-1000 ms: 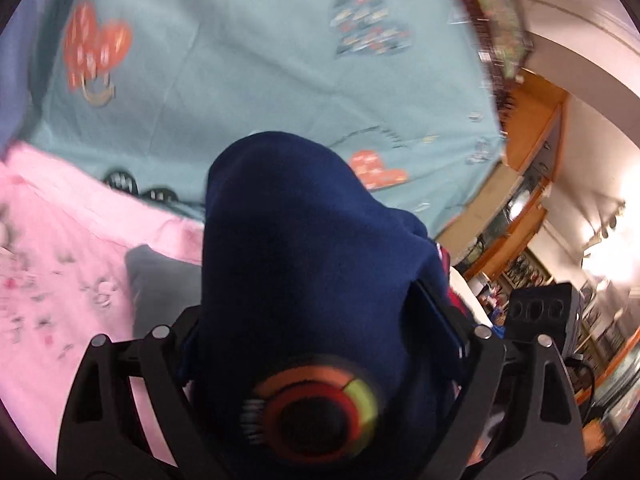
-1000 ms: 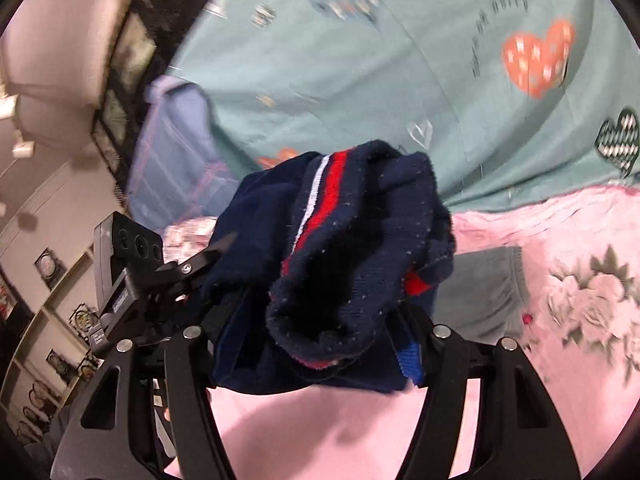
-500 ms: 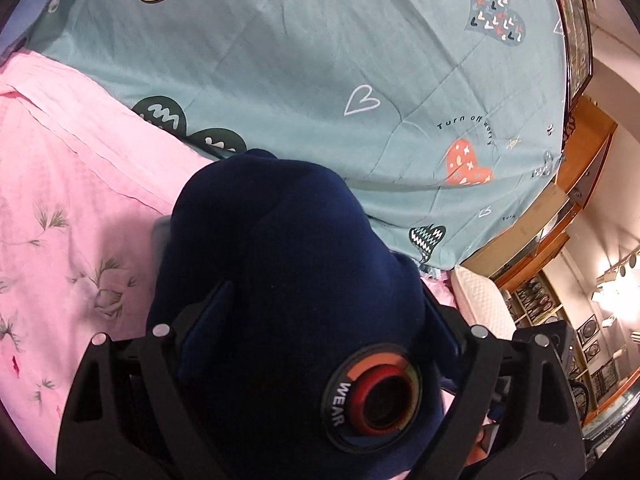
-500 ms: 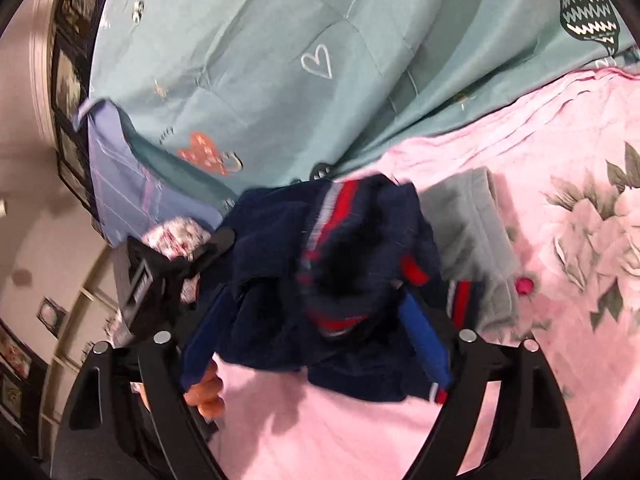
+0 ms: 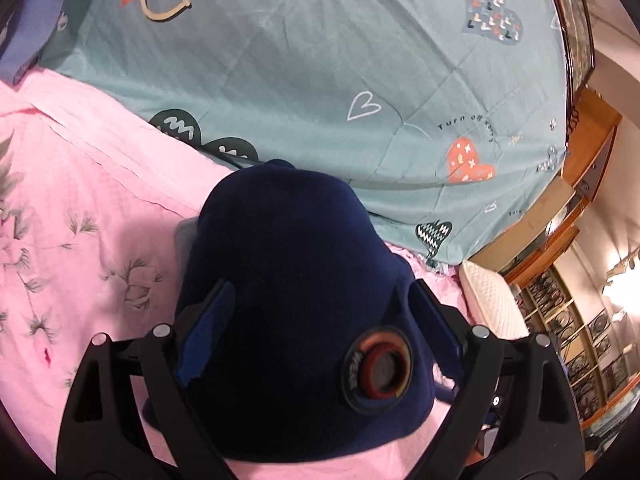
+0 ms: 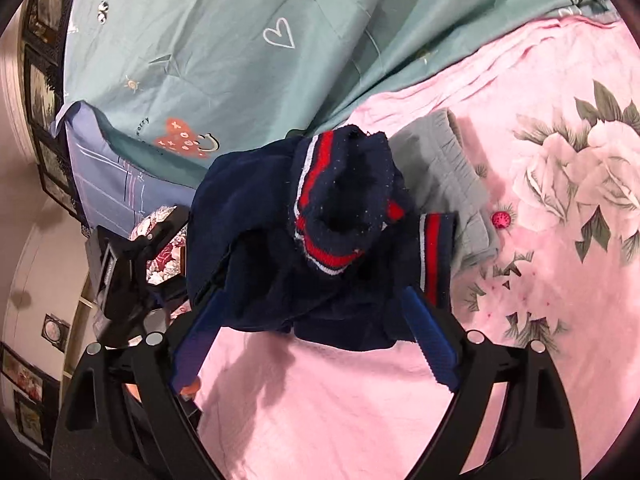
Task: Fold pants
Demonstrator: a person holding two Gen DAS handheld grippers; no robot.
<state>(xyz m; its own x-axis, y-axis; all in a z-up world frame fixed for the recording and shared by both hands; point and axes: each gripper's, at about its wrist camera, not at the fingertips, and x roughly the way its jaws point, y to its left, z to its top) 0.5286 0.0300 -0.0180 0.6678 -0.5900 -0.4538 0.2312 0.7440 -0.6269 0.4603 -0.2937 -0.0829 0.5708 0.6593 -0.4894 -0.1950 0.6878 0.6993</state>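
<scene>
The navy pants (image 5: 296, 300) with a round red and orange logo patch fill the left wrist view, draped over my left gripper (image 5: 320, 320), whose blue pads (image 5: 206, 332) hold the cloth. In the right wrist view the same navy pants (image 6: 320, 240) show red and white striped cuffs, bunched between the blue pads (image 6: 434, 344) of my right gripper (image 6: 316, 332). The pants hang just above the pink floral sheet (image 6: 560, 280). The fingertips of both grippers are hidden by the cloth.
A grey folded garment (image 6: 452, 184) lies on the pink sheet behind the pants. A teal heart-print blanket (image 5: 320, 60) covers the far part of the bed. My left gripper's body (image 6: 128, 272) shows at left. Wooden shelves (image 5: 580, 320) stand at right.
Both grippers have come down toward the pink sheet with the pants. The cuffs have dropped lower and more of the sheet shows.
</scene>
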